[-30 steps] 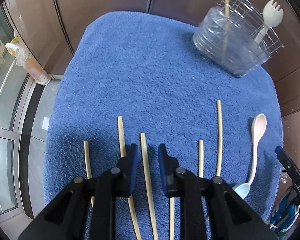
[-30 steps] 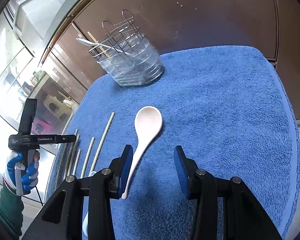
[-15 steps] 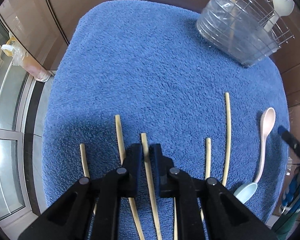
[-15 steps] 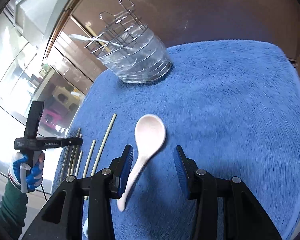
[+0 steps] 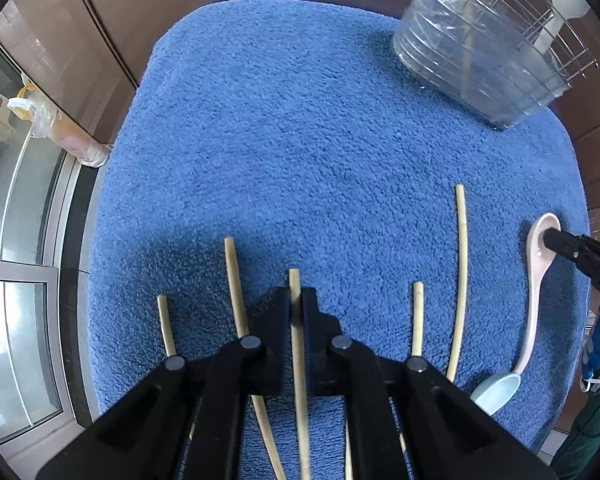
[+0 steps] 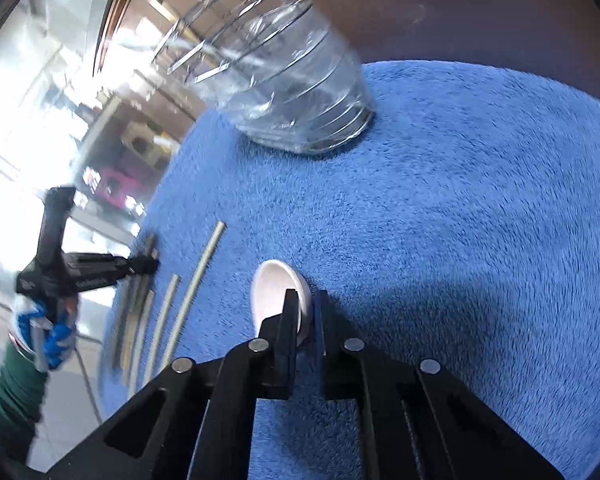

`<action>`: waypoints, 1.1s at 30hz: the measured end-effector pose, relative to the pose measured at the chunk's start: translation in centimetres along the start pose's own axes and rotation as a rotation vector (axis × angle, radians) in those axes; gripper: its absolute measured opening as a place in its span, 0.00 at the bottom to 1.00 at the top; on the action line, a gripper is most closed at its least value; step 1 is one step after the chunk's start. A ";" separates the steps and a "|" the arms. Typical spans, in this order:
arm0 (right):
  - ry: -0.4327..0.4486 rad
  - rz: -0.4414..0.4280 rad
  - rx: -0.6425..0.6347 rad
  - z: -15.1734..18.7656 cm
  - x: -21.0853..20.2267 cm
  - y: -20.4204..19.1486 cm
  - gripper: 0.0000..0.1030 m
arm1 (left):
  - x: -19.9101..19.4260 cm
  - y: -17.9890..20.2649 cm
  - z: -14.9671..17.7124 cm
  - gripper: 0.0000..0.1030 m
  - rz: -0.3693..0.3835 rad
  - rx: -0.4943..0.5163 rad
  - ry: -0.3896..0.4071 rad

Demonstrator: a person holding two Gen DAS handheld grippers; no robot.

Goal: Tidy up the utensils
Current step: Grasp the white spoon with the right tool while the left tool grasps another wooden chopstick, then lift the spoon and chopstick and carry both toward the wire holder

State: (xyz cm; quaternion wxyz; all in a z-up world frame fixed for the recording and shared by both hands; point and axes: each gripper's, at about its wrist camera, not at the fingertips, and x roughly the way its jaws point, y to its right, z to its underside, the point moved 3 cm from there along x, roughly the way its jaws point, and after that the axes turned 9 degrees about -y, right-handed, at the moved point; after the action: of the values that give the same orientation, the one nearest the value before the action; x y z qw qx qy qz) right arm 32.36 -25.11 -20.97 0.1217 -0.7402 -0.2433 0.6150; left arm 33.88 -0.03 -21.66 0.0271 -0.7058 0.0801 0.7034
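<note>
Two tongs pinching, left tongs [image 5: 296, 300] on lengthwise chopstick [image 5: 298, 344], right tongs [image 6: 305, 300] on spoon [image 6: 276, 284] bowl.

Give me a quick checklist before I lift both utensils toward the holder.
1. Left gripper shut on the middle chopstick: ok.
2. Right gripper shut on the pink spoon at its bowl rim: ok.
3. Spoon grip secure: cannot tell, the view is blurred.
4. Neighbouring chopsticks outside the left fingers: ok.
5. Utensil holder upright on the blue towel: ok.
</note>
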 end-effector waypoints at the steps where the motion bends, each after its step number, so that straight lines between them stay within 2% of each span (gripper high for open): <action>1: -0.001 0.030 -0.027 0.0 0.0 -0.4 0.06 | -0.1 0.0 0.0 0.05 -0.002 -0.004 0.005; 7: 0.069 0.099 -0.061 1.5 -1.8 -1.6 0.06 | -1.0 0.3 1.0 0.05 0.023 -0.035 0.065; 13: 0.203 0.183 -0.057 4.8 -5.5 -3.4 0.06 | -3.9 1.0 2.8 0.05 0.023 -0.036 0.182; 20: 0.381 0.257 0.005 9.9 -9.5 -5.4 0.06 | -8.5 0.8 6.1 0.05 0.005 -0.047 0.360; 24: 0.445 0.252 0.045 12.4 -11.2 -6.1 0.06 | -11.2 0.5 7.9 0.05 0.020 -0.058 0.435; 33: 0.521 0.266 0.072 15.9 -13.7 -8.3 0.06 | -14.6 -0.6 11.3 0.05 0.062 -0.077 0.523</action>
State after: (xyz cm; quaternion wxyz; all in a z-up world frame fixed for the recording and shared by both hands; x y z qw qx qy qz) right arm 13.45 -26.88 -8.77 0.1244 -0.8938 -0.0828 0.4228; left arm 22.83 3.32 -7.22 -0.0429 -0.8613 0.0789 0.5001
